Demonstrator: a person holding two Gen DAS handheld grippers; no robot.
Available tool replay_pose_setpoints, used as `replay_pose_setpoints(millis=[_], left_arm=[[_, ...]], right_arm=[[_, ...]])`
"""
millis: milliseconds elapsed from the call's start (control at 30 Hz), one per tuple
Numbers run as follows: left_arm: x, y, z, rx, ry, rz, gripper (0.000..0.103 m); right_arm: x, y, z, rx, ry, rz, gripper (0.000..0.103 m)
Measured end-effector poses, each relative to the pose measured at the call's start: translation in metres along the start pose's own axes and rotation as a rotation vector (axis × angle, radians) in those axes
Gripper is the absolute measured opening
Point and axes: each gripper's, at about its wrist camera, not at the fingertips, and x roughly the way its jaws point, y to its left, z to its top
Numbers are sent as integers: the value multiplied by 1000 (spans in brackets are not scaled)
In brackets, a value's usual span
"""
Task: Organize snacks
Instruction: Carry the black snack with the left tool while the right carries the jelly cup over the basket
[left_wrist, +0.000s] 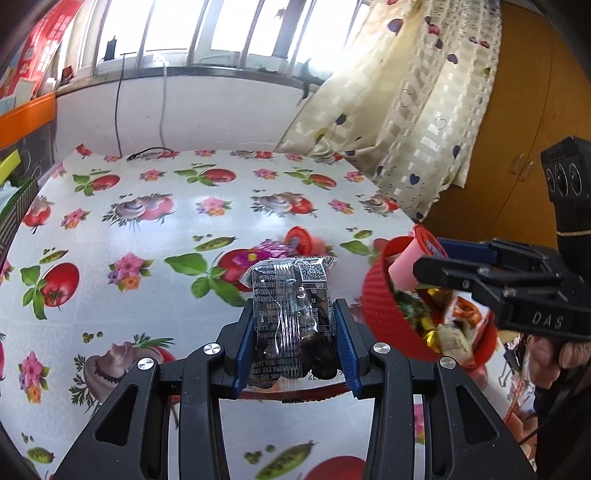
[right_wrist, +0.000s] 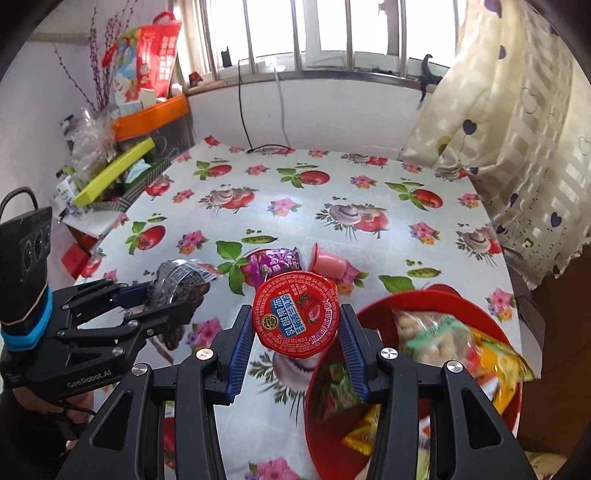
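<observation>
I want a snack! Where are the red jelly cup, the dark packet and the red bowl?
Round red-lidded jelly cup (right_wrist: 297, 314): right wrist view, middle of its foil lid.
Clear plastic packet of dark snacks (left_wrist: 291, 314): left wrist view, middle of its wrapper.
Red ribbed plastic bowl (left_wrist: 380, 306): left wrist view, outer wall.

free: far tabletop (right_wrist: 332, 184) | blocked: red bowl (right_wrist: 436, 295) right, clutter (right_wrist: 110, 177) left

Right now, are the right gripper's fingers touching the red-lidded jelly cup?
Touching. The right wrist view shows the right gripper with both blue fingers pressed against the rim of the red-lidded jelly cup, held above the table.
</observation>
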Motion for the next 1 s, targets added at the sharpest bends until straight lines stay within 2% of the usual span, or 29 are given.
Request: replay_pose_setpoints(millis=[500, 1000], left_arm=[[-9, -48, 3, 68, -3, -50, 41], [9, -78, 8, 115, 21, -115, 41]], right_arm=[[-42, -18, -32, 73, -49, -13, 42], [-59, -49, -55, 148, -54, -65, 42]])
